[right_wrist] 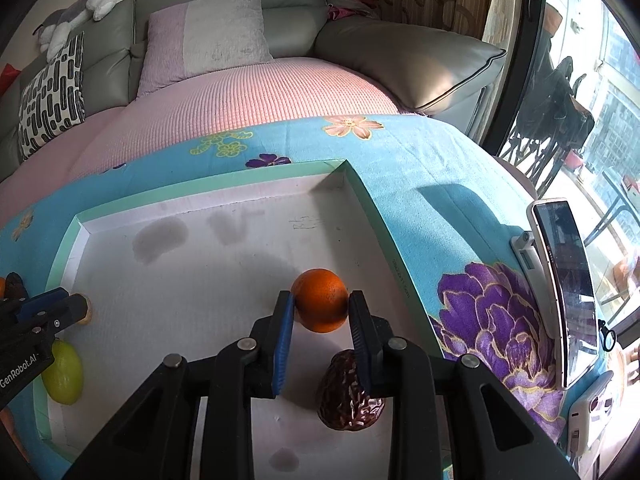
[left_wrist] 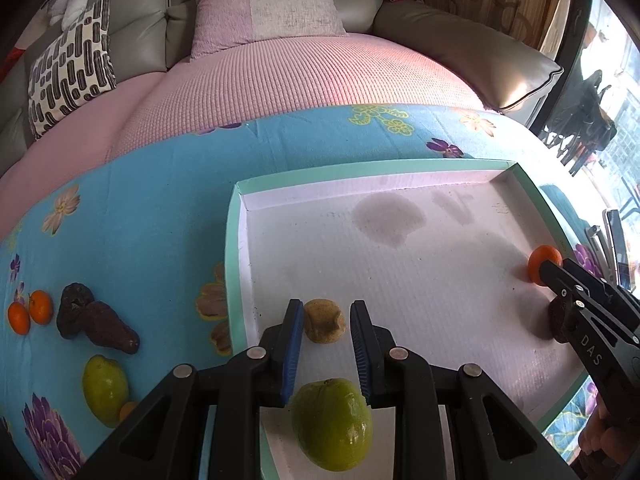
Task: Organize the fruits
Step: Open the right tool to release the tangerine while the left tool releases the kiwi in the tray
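Note:
A white tray with a teal rim [left_wrist: 235,264] [right_wrist: 374,212] lies on a blue flowered cloth. My left gripper [left_wrist: 327,303] stands open over its near left corner. A tan fruit [left_wrist: 324,322] sits on the tray floor just past its fingertips, and a green fruit [left_wrist: 332,424] [right_wrist: 64,372] lies under its fingers. My right gripper [right_wrist: 320,294] [left_wrist: 546,270] is shut on an orange [right_wrist: 320,306] [left_wrist: 540,260] at the tray's right side. A dark wrinkled fruit [right_wrist: 348,396] [left_wrist: 558,316] rests on the tray under the right finger.
On the cloth left of the tray lie two small oranges [left_wrist: 30,312], dark brown fruits [left_wrist: 94,322], another green fruit [left_wrist: 105,384] and a partly hidden orange [left_wrist: 127,409]. A phone [right_wrist: 564,288] stands right of the tray. A sofa with cushions [left_wrist: 264,0] is behind.

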### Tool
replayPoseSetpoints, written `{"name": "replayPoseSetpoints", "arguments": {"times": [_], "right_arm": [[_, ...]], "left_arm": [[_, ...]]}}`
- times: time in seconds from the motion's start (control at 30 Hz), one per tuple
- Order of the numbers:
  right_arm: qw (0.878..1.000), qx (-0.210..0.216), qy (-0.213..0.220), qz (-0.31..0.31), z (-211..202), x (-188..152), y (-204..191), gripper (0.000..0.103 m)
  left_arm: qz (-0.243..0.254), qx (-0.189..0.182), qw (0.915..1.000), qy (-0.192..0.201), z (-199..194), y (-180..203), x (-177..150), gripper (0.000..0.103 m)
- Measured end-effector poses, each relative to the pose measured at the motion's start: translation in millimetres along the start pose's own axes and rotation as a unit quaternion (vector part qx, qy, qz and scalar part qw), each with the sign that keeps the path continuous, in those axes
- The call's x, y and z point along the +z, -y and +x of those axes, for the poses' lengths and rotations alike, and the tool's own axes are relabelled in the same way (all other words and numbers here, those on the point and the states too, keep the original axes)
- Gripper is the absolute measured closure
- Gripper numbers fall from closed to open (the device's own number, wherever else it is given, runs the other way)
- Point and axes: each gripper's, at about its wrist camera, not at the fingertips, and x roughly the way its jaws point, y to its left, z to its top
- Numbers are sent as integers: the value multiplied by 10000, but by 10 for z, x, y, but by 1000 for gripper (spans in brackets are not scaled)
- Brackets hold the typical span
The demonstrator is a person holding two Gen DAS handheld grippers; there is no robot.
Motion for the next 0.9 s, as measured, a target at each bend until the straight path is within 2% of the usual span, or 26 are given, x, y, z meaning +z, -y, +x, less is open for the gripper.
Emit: {"name": "replayPoseSetpoints", "arguments": {"times": [0.3, 0.57, 0.9], "right_arm": [[9997, 46, 223, -16, -197, 53, -20, 73], [9996, -57, 227, -123, -290, 15, -89, 73], [9997, -107, 118, -203, -347, -110, -241, 73]], "left_arm": [[22, -91, 9996, 274, -230, -23, 5, 76], [73, -62, 9986, 512, -451, -133, -142, 76], [-2, -42, 9987, 505, -443, -261, -376, 76]]}}
